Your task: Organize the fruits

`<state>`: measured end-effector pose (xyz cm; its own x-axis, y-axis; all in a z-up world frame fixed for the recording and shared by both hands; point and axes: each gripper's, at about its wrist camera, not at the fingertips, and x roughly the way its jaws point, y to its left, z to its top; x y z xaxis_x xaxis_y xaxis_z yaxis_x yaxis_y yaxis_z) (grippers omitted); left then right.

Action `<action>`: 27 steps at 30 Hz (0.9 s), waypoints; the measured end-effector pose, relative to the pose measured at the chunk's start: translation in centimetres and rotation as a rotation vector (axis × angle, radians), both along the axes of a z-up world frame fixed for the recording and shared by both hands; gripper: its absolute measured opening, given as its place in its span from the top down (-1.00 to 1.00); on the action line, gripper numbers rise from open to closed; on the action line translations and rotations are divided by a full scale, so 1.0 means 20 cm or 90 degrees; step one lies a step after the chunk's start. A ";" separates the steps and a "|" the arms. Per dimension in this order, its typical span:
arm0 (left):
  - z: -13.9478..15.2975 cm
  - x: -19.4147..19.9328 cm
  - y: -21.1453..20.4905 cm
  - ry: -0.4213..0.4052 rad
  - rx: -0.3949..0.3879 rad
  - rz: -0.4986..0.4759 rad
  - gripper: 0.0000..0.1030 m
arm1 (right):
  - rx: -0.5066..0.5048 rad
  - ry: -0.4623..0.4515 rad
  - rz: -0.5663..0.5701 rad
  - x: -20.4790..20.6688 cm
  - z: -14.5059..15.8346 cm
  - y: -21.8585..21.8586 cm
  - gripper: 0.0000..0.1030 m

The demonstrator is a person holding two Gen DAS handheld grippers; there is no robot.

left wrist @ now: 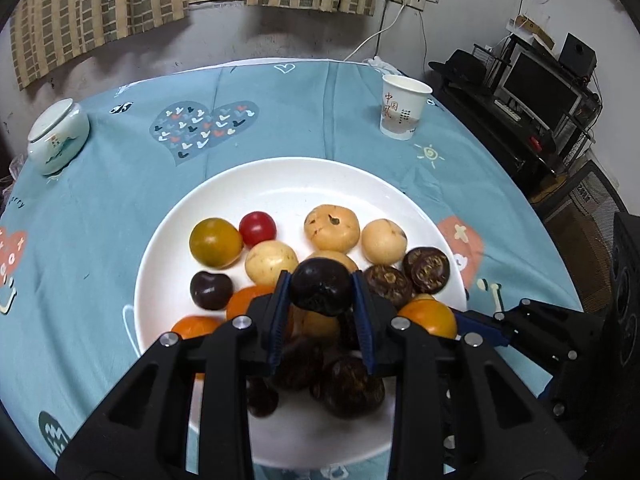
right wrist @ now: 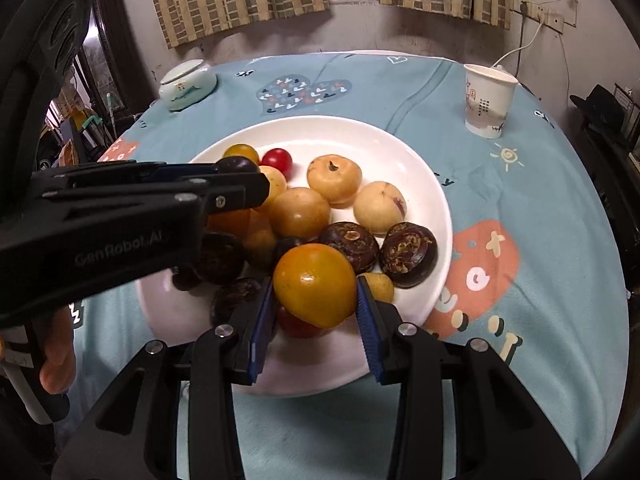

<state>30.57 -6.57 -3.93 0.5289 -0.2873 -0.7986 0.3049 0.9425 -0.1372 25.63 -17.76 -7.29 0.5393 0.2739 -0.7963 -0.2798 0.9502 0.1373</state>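
Observation:
A white plate (left wrist: pixel 280 184) on the blue tablecloth carries several small fruits: tan round ones (left wrist: pixel 332 227), a yellow-green tomato (left wrist: pixel 216 242), a red cherry tomato (left wrist: pixel 258 228), dark brown water chestnuts (left wrist: pixel 426 270) and orange tomatoes (left wrist: pixel 196 326). Just above the pile, my left gripper (left wrist: pixel 321 280) is shut on a dark purple plum (left wrist: pixel 320 296). My right gripper (right wrist: pixel 316 284) is shut on an orange-yellow tomato (right wrist: pixel 312 276), held over the plate's (right wrist: pixel 400 152) near right part. In the right wrist view the left gripper (right wrist: pixel 230 172) reaches in from the left with the plum (right wrist: pixel 236 164).
A paper cup (left wrist: pixel 404 108) stands at the table's far right and a lidded ceramic jar (left wrist: pixel 58 136) at the far left. Dark shelving with a monitor (left wrist: pixel 540 92) is beyond the right table edge. A person's hand (right wrist: pixel 58 364) holds the left gripper.

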 end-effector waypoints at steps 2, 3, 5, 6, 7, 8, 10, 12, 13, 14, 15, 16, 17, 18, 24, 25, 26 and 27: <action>-0.02 0.03 0.00 0.006 0.009 0.010 0.06 | 0.000 -0.007 -0.004 0.01 -0.01 0.00 0.22; -0.02 0.04 0.00 0.007 0.010 0.015 -0.19 | -0.005 -0.011 -0.002 0.02 -0.01 0.00 0.20; 0.01 0.03 0.02 -0.011 0.007 0.039 -0.89 | -0.019 -0.015 0.007 0.03 -0.01 0.02 -0.27; 0.03 0.02 0.03 -0.023 0.000 0.044 -0.89 | -0.024 -0.043 0.009 0.02 0.00 0.03 -0.51; 0.04 0.02 0.03 -0.025 -0.002 0.044 -0.89 | -0.027 -0.063 0.008 0.01 0.01 0.03 -0.58; 0.04 0.02 0.03 -0.021 -0.001 0.044 -0.89 | -0.034 -0.081 0.007 0.01 0.02 0.04 -0.80; 0.06 0.02 0.04 -0.018 0.001 0.045 -0.89 | -0.043 -0.099 0.000 -0.01 0.04 0.03 -0.91; 0.08 -0.01 0.06 -0.021 -0.003 0.048 -0.89 | -0.036 -0.097 -0.003 -0.04 0.08 0.01 -0.91; 0.09 -0.03 0.07 -0.024 -0.005 0.051 -0.89 | -0.033 -0.097 -0.004 -0.05 0.10 0.00 -0.91; 0.11 -0.07 0.08 -0.029 -0.008 0.054 -0.89 | -0.033 -0.098 -0.006 -0.08 0.13 -0.01 -0.91; 0.13 -0.10 0.09 -0.034 -0.009 0.057 -0.89 | -0.035 -0.097 -0.007 -0.11 0.14 -0.02 -0.92; 0.14 -0.14 0.10 -0.041 -0.008 0.059 -0.91 | -0.036 -0.095 -0.009 -0.13 0.16 -0.02 -0.93; 0.16 -0.21 0.11 -0.054 -0.002 0.062 -0.92 | -0.038 -0.092 -0.014 -0.18 0.18 -0.04 -0.96; 0.17 -0.25 0.11 -0.066 0.004 0.064 -0.93 | -0.040 -0.087 -0.019 -0.21 0.19 -0.04 -0.97; 0.25 -0.62 0.15 -0.126 0.029 0.094 -0.96 | -0.019 -0.035 -0.059 -0.41 0.20 -0.05 -0.97; 0.25 -0.69 0.15 -0.130 0.035 0.098 -0.96 | -0.020 -0.031 -0.063 -0.44 0.20 -0.04 -0.97; 0.26 -0.72 0.16 -0.132 0.038 0.101 -0.96 | -0.025 -0.031 -0.066 -0.48 0.20 -0.03 -0.97; 0.26 -0.77 0.17 -0.134 0.041 0.104 -0.96 | -0.033 -0.034 -0.071 -0.53 0.20 -0.02 -0.97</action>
<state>15.15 -3.19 1.30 0.7198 -0.1371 -0.6805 0.1634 0.9862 -0.0258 15.11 -18.11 -3.21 0.6063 0.1699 -0.7769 -0.1782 0.9811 0.0755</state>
